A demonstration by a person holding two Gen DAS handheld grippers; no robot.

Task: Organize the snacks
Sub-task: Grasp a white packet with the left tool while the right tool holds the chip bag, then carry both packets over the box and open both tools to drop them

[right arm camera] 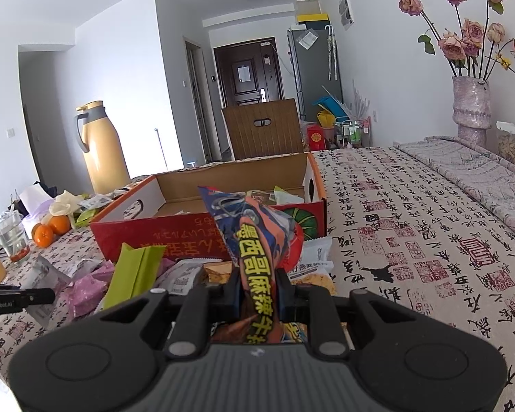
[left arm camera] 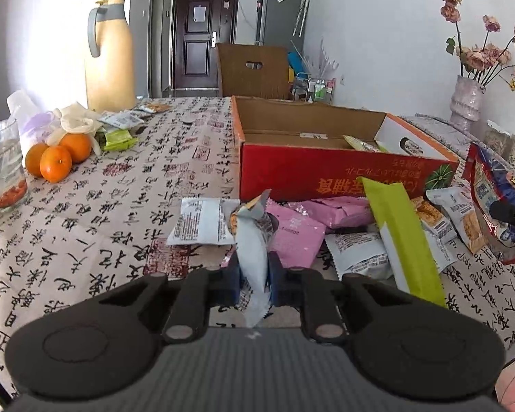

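A red cardboard box (left arm camera: 326,175), open on top, stands on the table with a few packets inside; it also shows in the right wrist view (right arm camera: 175,230). Before it lies a pile of snack packets: pink ones (left arm camera: 298,233), white ones (left arm camera: 202,223) and a tall green one (left arm camera: 401,237). My left gripper (left arm camera: 254,274) is shut on a small grey-white snack packet (left arm camera: 252,240), held upright above the table in front of the box. My right gripper (right arm camera: 259,292) is shut on a large red-and-blue snack bag (right arm camera: 257,240), held above the pile near the box's front wall.
Three oranges (left arm camera: 56,158), a glass of water (left arm camera: 3,168), a yellow thermos jug (left arm camera: 110,55) and more small packets (left arm camera: 120,127) stand at the left. A vase of dried roses (right arm camera: 472,103) stands at the far right. A wooden chair (left arm camera: 254,68) is behind the table.
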